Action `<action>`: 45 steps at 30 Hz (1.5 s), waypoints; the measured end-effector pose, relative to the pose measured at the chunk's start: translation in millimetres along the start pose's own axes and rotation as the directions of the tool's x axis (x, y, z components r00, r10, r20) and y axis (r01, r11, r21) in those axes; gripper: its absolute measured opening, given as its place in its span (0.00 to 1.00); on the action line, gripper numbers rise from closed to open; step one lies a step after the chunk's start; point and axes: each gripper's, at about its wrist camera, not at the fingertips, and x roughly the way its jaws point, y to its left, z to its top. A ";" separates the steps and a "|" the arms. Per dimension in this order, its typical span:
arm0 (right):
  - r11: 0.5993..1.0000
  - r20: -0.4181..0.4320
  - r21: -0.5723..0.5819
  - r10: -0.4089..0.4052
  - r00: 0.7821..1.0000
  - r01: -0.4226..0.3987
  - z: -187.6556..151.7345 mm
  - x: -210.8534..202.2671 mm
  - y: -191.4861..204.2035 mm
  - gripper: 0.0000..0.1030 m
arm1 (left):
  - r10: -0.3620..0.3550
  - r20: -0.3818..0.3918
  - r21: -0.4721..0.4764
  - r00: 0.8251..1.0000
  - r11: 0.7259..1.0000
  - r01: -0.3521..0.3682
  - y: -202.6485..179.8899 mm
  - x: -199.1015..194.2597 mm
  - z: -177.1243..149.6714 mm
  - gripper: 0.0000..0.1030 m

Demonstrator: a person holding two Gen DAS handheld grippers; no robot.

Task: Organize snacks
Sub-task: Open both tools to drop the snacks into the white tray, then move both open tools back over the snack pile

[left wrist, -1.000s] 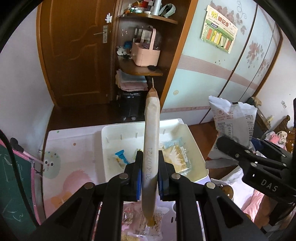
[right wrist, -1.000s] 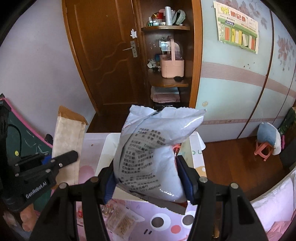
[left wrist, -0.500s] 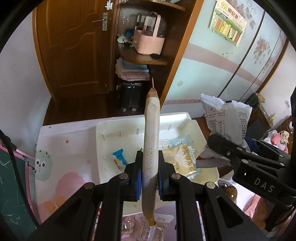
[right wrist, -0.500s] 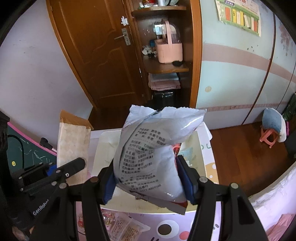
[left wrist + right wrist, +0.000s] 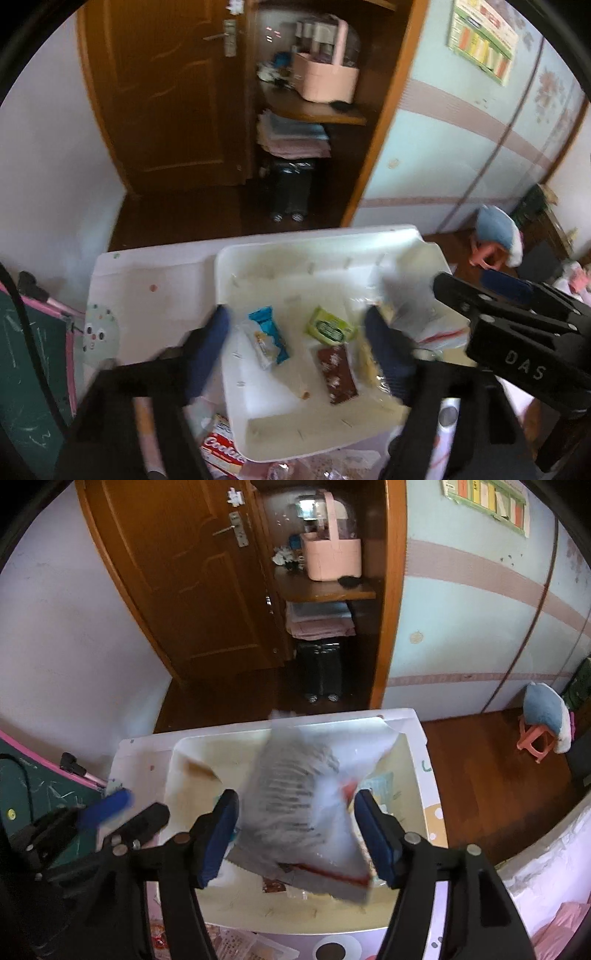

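Observation:
My left gripper hangs over the white tray, its jaws opening wide with nothing between them. Below it in the tray lie a blue-wrapped snack, a green pack, a brown bar and a yellow pack. The long tan pack is not clearly in view. My right gripper is over the tray's right half, jaws opening. The white printed bag is blurred between its pads and sits loose of them, tilting down into the tray.
The tray rests on a low table with a cartoon cover. A red cookie pack and clear snack packets lie in front of the tray. A green board stands at the left, a pink stool at the right.
Both grippers have sunk toward the tray. The left jaws sprang apart and the tan pack left them. The right jaws widened and the white bag slid down, blurred.

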 end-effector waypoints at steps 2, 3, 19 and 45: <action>1.000 -0.002 0.007 0.008 1.000 -0.008 -1.8 0.3 -2.8 0.71 | 0.004 0.010 -0.017 1.000 1.000 -0.004 4.9 -1.6 -0.5 0.84; 1.000 -0.004 0.012 0.015 1.000 -0.015 -2.9 0.0 -4.2 0.72 | 0.002 0.010 -0.022 1.000 1.000 -0.002 7.1 -2.0 -1.1 0.84; 0.999 0.002 0.023 0.040 0.999 -0.041 -23.6 -30.3 -6.1 0.75 | 0.054 0.029 -0.013 0.998 0.998 -0.054 8.5 -40.9 -26.5 0.84; 0.986 0.007 -0.138 0.100 0.995 -0.098 -137.9 -108.2 12.7 0.75 | 0.123 0.094 -0.051 0.988 0.992 -0.119 28.4 -146.6 -133.6 0.85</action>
